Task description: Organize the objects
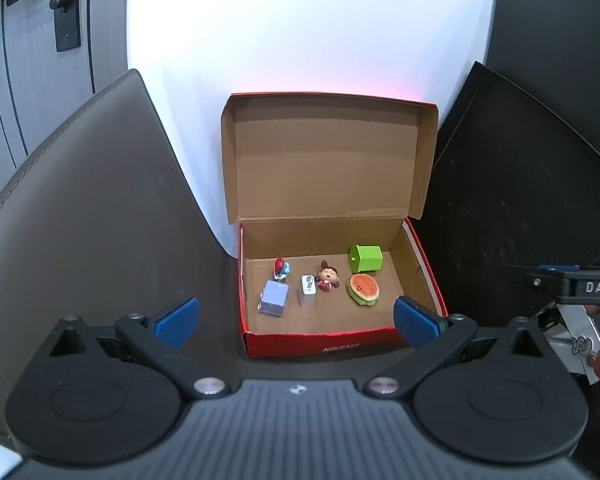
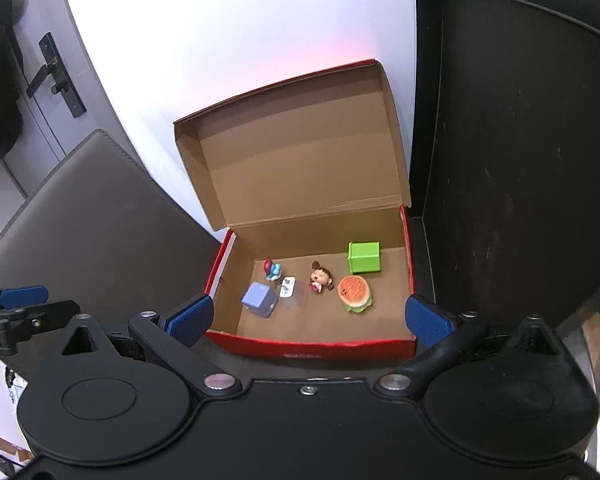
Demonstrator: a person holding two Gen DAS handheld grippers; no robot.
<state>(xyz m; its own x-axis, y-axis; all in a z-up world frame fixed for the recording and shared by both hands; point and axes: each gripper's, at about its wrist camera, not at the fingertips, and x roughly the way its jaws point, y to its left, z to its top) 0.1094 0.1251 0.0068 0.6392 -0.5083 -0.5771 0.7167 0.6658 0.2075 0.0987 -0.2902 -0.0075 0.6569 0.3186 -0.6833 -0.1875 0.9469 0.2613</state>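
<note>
An open red cardboard box (image 1: 300, 343) (image 2: 312, 347) stands on a dark table, its lid upright against the wall. Inside lie a lilac cube (image 1: 275, 298) (image 2: 260, 299), a green cube (image 1: 366, 258) (image 2: 364, 257), a burger toy (image 1: 364, 288) (image 2: 354, 293), a girl figurine (image 1: 327, 276) (image 2: 321, 277), a small white item (image 1: 308, 285) (image 2: 287, 287) and a red-blue figurine (image 1: 281, 269) (image 2: 273, 270). My left gripper (image 1: 296, 322) is open and empty, before the box's front wall. My right gripper (image 2: 308, 318) is open and empty, at the same wall.
A grey chair back (image 1: 84, 200) (image 2: 80, 216) stands left of the box. A black panel (image 1: 520, 184) (image 2: 512, 152) stands on the right. A white wall is behind the lid. The other gripper shows at each view's edge (image 1: 580, 286) (image 2: 16, 312).
</note>
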